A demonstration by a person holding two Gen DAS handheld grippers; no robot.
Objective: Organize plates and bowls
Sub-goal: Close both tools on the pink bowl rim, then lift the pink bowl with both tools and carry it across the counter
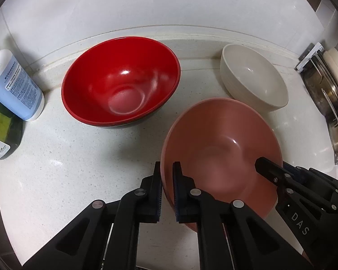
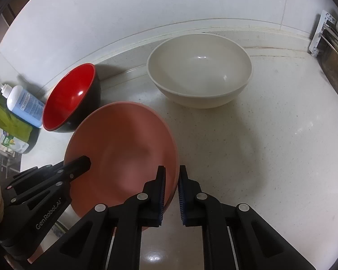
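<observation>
A salmon-pink bowl (image 1: 220, 135) (image 2: 124, 139) sits on the speckled white counter (image 1: 78, 157), nearest to me. My left gripper (image 1: 167, 169) is shut on its left rim, one pad inside and one outside. My right gripper (image 2: 171, 172) is shut on the opposite, right rim in the same way. Each gripper also shows in the other's view, the right gripper (image 1: 262, 163) reaching over the far rim and the left gripper (image 2: 84, 160) likewise. Behind the pink bowl stand a red bowl with a black outside (image 1: 121, 78) (image 2: 72, 96) and a cream bowl (image 1: 254, 76) (image 2: 200, 67), both upright.
A white-and-blue pump bottle (image 1: 15, 85) (image 2: 24, 105) and a green bottle (image 1: 2, 130) stand at the counter's left end. A rack with metal pot lids (image 1: 326, 94) borders the right side. A white tiled wall (image 1: 169, 4) closes the back.
</observation>
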